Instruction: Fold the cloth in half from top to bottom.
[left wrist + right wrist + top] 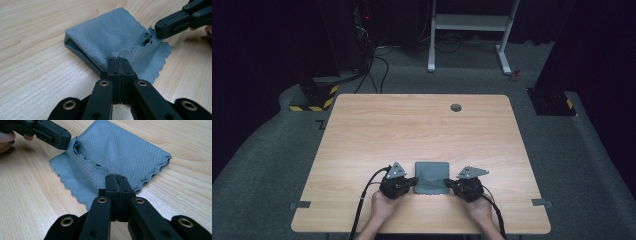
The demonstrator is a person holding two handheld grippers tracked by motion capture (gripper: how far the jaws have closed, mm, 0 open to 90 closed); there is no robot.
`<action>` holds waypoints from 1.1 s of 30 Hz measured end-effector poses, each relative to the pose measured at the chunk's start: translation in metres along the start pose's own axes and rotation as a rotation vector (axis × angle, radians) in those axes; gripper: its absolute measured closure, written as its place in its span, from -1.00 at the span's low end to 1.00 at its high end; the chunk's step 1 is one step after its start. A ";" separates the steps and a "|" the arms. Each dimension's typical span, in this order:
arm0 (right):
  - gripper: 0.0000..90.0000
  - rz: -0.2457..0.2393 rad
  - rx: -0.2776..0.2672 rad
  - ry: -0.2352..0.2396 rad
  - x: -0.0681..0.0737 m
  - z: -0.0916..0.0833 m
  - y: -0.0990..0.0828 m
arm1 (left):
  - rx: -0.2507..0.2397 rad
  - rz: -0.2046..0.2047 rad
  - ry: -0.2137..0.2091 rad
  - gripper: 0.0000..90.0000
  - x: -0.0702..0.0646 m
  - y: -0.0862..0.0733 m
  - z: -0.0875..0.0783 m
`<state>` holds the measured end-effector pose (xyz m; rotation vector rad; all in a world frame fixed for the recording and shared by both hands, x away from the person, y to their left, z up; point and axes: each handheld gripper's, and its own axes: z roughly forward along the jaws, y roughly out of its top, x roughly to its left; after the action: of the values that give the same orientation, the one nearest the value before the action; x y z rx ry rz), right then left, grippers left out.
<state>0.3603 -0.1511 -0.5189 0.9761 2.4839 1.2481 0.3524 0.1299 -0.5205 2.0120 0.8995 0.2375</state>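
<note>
A grey cloth (432,175) with a diamond weave and scalloped edges lies folded on the wooden table (412,130), near the front edge. My left gripper (414,180) is shut on the cloth's near left corner; in its own view the left gripper (117,60) pinches a raised bit of the cloth's (107,32) top layer. My right gripper (446,182) is shut on the near right corner. The right gripper (116,177) nips the edge of the cloth (120,147) in its own view. Each view also shows the other gripper puckering the fabric: the right gripper (160,31) and the left gripper (67,142).
A round cable hole (456,107) sits near the table's far edge. Beyond the table stand a white desk frame (469,22) and dark equipment with cables (362,45) on the grey carpet. A hand holds each gripper at the front edge.
</note>
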 end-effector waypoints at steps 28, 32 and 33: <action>0.97 -0.037 0.027 -0.005 0.012 0.000 -0.006 | 0.024 -0.003 0.001 0.94 -0.005 -0.008 0.000; 0.88 -0.037 0.023 -0.007 0.013 0.000 -0.007 | 0.031 -0.011 -0.009 0.80 -0.006 -0.008 0.000; 0.85 -0.036 0.022 -0.005 0.013 -0.001 -0.007 | 0.032 -0.011 -0.013 0.75 -0.006 -0.008 -0.001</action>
<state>0.3464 -0.1463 -0.5226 0.9339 2.5054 1.2086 0.3439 0.1293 -0.5256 2.0355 0.9119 0.2050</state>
